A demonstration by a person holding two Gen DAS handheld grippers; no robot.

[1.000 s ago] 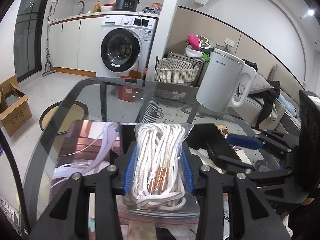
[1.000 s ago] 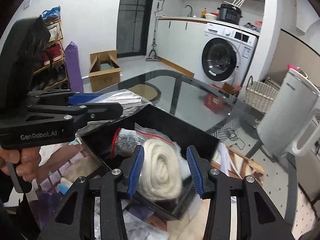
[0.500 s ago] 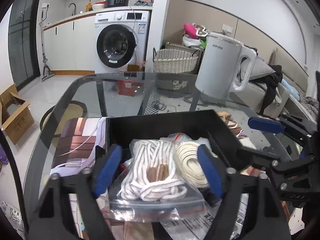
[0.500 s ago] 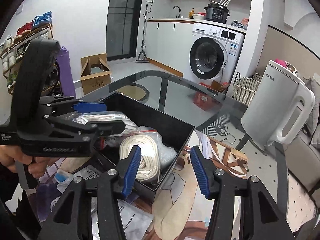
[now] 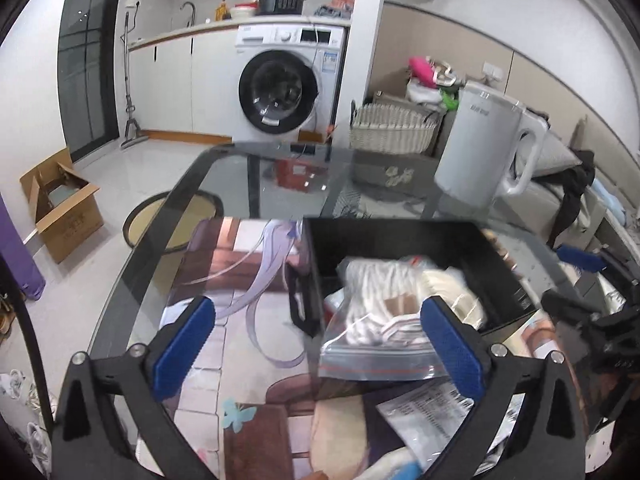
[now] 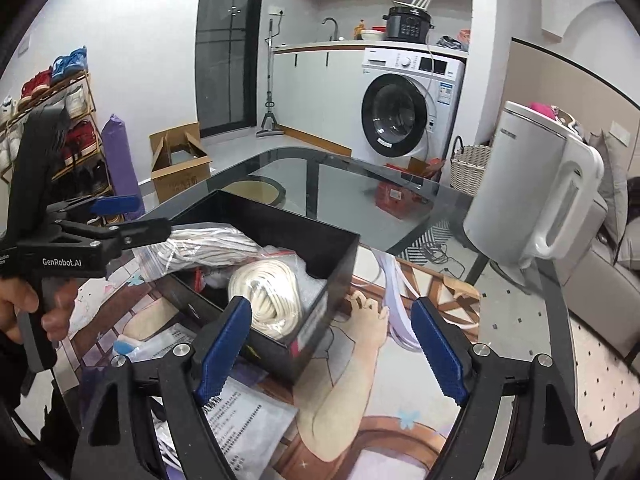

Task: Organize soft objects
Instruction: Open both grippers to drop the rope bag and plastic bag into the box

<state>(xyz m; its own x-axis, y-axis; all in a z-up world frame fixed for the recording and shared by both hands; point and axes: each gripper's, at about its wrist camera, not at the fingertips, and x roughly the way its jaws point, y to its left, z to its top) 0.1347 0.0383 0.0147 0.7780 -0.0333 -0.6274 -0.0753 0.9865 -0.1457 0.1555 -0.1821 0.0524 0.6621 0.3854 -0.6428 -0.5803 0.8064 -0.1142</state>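
A black box [image 5: 400,227] stands on the printed mat. A clear zip bag of white rope [image 5: 380,308] lies in it, hanging over the near wall. Beside it lies a coil of cream cord [image 5: 448,288]. My left gripper [image 5: 318,344] has its jaws opening wide; the bag's near end lies by the right pad, unpressed. In the right wrist view the box [image 6: 280,220] holds the cord coil [image 6: 272,292] and the rope bag [image 6: 208,244]. My right gripper [image 6: 332,352] hovers at the box's near corner, jaws opening, gripping nothing. The left gripper [image 6: 132,218] is held by a hand [image 6: 24,304].
A white kettle [image 5: 480,148] [image 6: 532,184] stands on the glass table [image 6: 360,184] behind the box. Printed paper sheets and plastic packets [image 6: 240,412] lie on the mat [image 5: 240,280] near me. A wicker basket [image 5: 392,128] and washing machine [image 5: 280,84] stand beyond.
My left gripper let go of the rope bag, spread its jaws and drew back to the left; the bag now rests in the box. My right gripper opened and backed away from the cord coil.
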